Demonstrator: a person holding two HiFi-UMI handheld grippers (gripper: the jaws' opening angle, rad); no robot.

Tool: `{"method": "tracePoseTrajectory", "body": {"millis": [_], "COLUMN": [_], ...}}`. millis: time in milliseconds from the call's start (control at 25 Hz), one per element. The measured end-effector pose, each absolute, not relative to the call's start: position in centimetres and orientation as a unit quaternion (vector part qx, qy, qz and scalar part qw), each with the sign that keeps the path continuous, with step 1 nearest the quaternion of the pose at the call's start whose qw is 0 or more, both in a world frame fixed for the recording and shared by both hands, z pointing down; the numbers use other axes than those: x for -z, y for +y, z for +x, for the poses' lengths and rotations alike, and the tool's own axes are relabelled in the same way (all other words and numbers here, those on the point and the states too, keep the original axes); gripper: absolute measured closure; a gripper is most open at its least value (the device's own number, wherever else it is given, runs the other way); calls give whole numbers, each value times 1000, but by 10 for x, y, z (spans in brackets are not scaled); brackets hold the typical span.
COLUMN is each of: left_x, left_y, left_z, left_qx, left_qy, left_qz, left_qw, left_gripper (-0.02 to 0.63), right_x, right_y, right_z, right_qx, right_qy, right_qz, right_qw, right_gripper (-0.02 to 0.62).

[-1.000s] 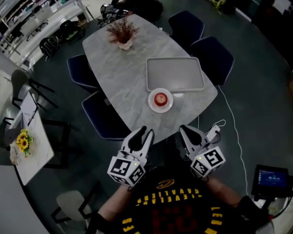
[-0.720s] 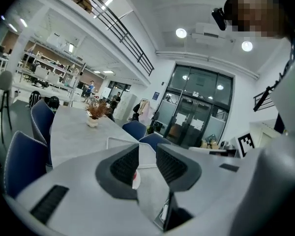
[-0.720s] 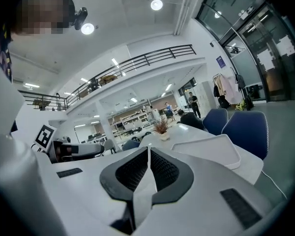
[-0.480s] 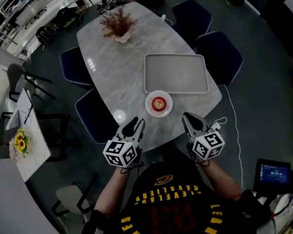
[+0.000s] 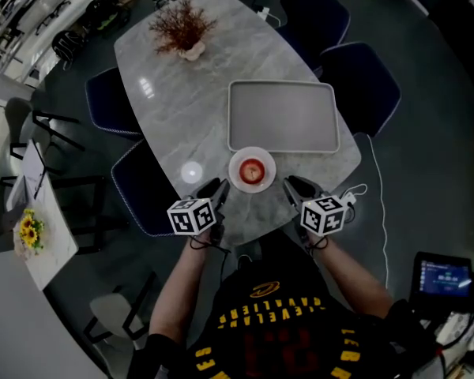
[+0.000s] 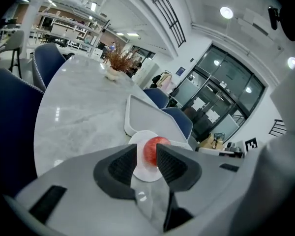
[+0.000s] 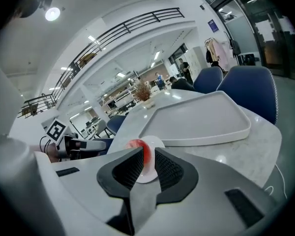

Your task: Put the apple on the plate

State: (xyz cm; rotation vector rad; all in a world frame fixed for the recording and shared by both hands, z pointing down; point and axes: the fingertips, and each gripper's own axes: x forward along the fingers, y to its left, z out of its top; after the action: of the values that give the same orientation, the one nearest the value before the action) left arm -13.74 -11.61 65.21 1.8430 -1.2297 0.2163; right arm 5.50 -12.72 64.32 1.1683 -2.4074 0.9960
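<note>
Each gripper's own jaw pads cover part of the red apple [image 6: 155,144], which sits on the white plate [image 5: 237,181] near the marble table's [image 5: 182,125] edge, just ahead of the left gripper [image 5: 216,188] and right gripper [image 5: 291,183] (both slightly parted, holding nothing).

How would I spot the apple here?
Find the long marble table. At the end nearest the person, beside the grey tray, sits a small white plate. The apple lies on it: the only round red thing there.
</note>
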Motion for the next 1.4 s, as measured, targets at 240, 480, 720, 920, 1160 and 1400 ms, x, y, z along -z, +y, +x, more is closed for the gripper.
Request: {"method": "tracePoseTrajectory", "body": {"millis": [240,480,720,920,1160,1400], "left_x": [-696,-730,-740,-751,-750,-729], "left_y": [-131,-145,-145,-148,-139,-144], "left_z": [-127,-125,-122,-110,-111,-104], "left_qx": [-97,-116,-110,-115,-96,-61], "left_qy": [-478,-476,-472,-464,-457,-447], "left_qz": [720,700,686,675,666,662], "left_qw": [494,519,543,562,583,599], "left_gripper": [494,494,494,541,541,554], "right_x": [-693,-734,-746,-752,-745,-728], "right_y": [-145,-157,-162,-170,-162,-171], "right_z": [52,51,39,39,27,36], "right_qx": [-389,-437,-470,-500,-529,-564], "right_qy": [-814,-789,-779,-773,-767,-754], "right_qz": [393,388,370,352,332,316], "right_qw": [176,191,188,169,147,112], "right_gripper": [537,538,538,540,542,560]}}
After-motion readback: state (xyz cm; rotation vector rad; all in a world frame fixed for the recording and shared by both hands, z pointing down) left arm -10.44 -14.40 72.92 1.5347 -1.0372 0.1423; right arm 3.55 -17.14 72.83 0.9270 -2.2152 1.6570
